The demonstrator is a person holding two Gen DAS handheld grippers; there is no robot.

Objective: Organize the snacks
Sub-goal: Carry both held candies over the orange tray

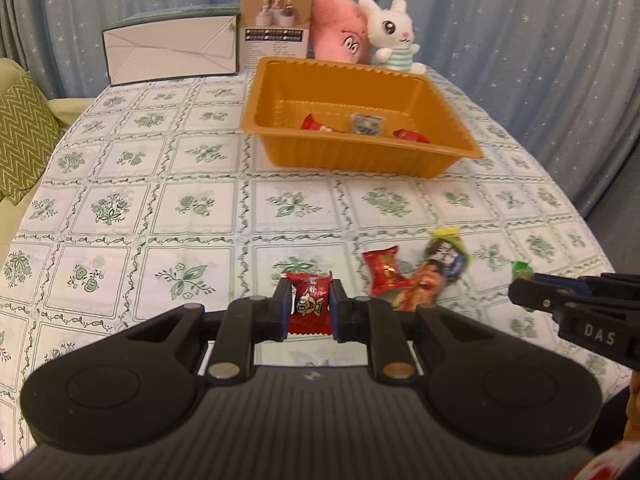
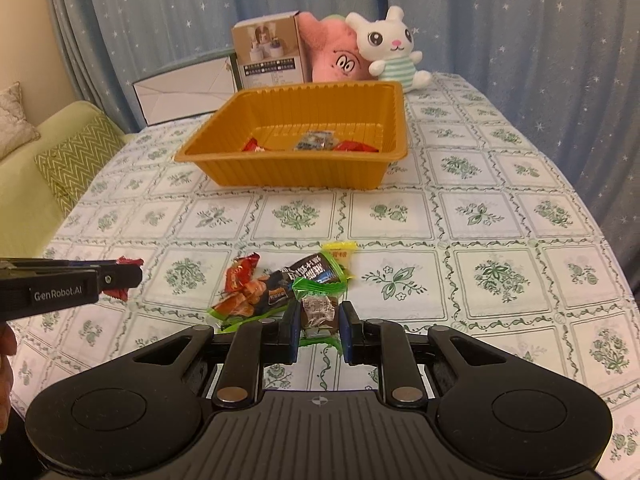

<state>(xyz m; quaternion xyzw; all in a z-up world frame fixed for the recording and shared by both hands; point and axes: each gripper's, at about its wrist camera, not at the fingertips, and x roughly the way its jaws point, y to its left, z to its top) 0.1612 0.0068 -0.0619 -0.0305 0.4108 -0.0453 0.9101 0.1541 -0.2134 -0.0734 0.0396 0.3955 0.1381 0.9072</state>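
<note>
Both grippers are clamped on sweets above the bench: the left gripper [image 1: 311, 304] pinches a red candy [image 1: 310, 300] between its pads, while the right gripper [image 2: 320, 320] grips a brown candy in a green wrapper [image 2: 319, 309]. On the flowered tablecloth [image 2: 480, 208] just beyond them lies a small heap of loose snacks [image 2: 280, 284], among them a red packet [image 1: 382, 272] and a dark wrapper with a yellow end. Well apart, farther back, stands an orange tray [image 2: 224, 160] already holding two red sweets and a pale packet. Nothing stands on the cloth between the heap and the tray. Behind the tray sit a white box [image 1: 172, 50], a small carton [image 1: 276, 24], a pink plush [image 1: 340, 32] and a white rabbit toy [image 1: 394, 34], before a starred blue curtain [image 2: 520, 40].
</note>
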